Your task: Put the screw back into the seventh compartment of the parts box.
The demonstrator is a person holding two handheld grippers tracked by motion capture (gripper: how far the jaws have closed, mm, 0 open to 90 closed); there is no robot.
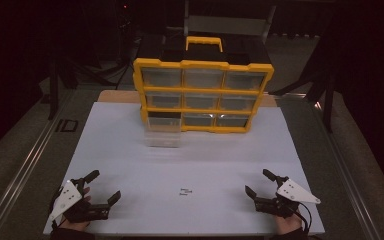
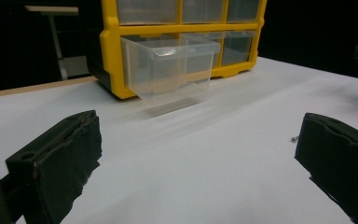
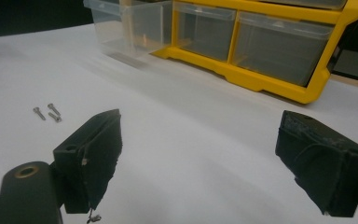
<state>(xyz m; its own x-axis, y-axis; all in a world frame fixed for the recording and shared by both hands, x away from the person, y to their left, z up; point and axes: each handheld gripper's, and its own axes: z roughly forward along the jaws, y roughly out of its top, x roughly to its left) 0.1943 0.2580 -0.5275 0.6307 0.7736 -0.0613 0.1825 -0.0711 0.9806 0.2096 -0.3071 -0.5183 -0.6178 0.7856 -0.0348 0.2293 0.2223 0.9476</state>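
A yellow organiser [image 1: 202,95] with clear drawers stands at the back of the white board [image 1: 130,155]. Its bottom-left drawer [image 1: 163,131] is pulled far out toward me; the same drawer [image 2: 170,70] is seen in the left gripper view and the drawer [image 3: 126,28] in the right gripper view. Two small screws [image 1: 185,191] lie on the board near the front centre, the same screws [image 3: 46,112] left of the right jaws. My left gripper [image 1: 105,186] rests open at the front left, my right gripper [image 1: 259,182] open at the front right. Nothing is between either pair of jaws.
A black case with a yellow handle [image 1: 204,44] sits behind the organiser. Metal rails [image 1: 25,165] run along both sides of the table. The surroundings are dark.
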